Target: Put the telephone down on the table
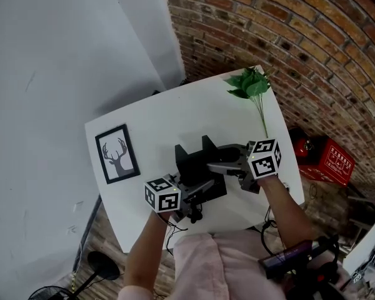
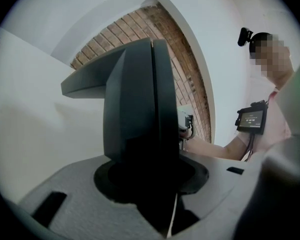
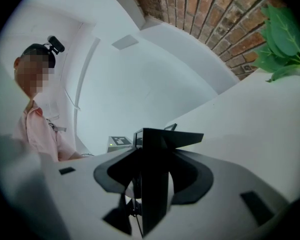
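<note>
The black telephone (image 1: 195, 162) hangs just above the white table (image 1: 156, 114), near its front edge, held from both sides. My left gripper (image 1: 199, 191) is shut on its near-left end. In the left gripper view the dark body (image 2: 137, 99) fills the gap between the jaws. My right gripper (image 1: 224, 165) comes in from the right and is shut on the telephone's right side. The right gripper view shows a thin black edge of the telephone (image 3: 157, 169) pinched between the pads. Whether the telephone's underside touches the table is hidden.
A framed deer picture (image 1: 117, 154) lies on the table's left part. A green leafy sprig (image 1: 251, 85) lies at the far right corner. A red crate (image 1: 328, 160) stands on the floor to the right, below the brick wall (image 1: 287, 36).
</note>
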`<action>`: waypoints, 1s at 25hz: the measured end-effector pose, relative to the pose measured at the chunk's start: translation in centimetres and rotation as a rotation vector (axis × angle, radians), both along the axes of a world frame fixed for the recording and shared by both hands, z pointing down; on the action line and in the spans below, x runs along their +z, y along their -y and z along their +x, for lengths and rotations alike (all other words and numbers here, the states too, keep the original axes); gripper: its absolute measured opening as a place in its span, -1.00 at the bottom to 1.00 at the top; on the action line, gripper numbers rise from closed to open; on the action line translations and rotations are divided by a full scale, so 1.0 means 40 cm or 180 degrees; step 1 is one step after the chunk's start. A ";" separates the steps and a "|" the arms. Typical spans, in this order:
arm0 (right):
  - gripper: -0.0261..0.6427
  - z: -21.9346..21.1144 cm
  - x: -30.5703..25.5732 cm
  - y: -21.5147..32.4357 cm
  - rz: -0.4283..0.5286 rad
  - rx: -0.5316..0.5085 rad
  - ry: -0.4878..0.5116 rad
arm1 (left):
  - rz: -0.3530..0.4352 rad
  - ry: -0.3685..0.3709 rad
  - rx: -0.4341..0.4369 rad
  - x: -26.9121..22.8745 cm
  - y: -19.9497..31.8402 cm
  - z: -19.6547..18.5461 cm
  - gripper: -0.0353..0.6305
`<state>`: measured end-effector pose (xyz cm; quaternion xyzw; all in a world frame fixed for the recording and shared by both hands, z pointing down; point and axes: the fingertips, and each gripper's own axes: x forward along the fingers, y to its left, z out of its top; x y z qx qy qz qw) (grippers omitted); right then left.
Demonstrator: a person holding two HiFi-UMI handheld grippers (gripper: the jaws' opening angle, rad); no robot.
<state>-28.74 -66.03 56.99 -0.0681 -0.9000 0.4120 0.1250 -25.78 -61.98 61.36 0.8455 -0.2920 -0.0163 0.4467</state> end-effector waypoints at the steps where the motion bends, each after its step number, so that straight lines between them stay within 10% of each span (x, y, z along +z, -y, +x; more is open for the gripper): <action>1: -0.33 0.000 0.006 0.001 -0.0016 0.0001 -0.0010 | -0.0022 -0.0010 -0.0002 0.005 0.000 0.000 -0.38; 25: -0.32 -0.004 0.106 0.028 -0.0533 0.0037 -0.0113 | -0.0649 -0.0259 -0.0127 0.081 0.013 0.005 -0.38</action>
